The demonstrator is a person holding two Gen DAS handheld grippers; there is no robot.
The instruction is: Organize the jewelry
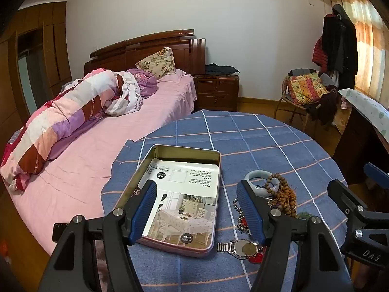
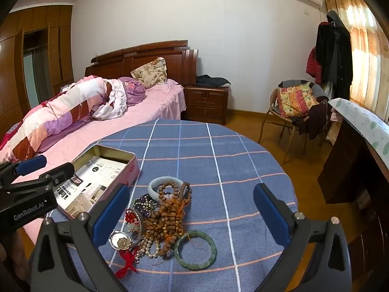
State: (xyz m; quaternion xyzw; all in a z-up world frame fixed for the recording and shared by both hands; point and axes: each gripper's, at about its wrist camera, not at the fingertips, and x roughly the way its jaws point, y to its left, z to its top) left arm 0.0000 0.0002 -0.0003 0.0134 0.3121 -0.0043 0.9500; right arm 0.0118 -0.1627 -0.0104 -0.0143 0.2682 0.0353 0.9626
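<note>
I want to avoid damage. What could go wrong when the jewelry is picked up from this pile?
1. The wooden bead strands lie tangled over the pearls and the watch, so lifting one piece may drag others.
2. The green bangle and pale bangle look hard and smooth; they might slip from the open right gripper.

Tin [image 2: 132,168] flanks jewelry pile [image 2: 160,216]; right tablecloth [image 2: 243,160] clear.

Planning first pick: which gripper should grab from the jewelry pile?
Right. The right gripper, open, frames the jewelry pile. The left gripper, also open, hangs over the tin, pile off to its side.
</note>
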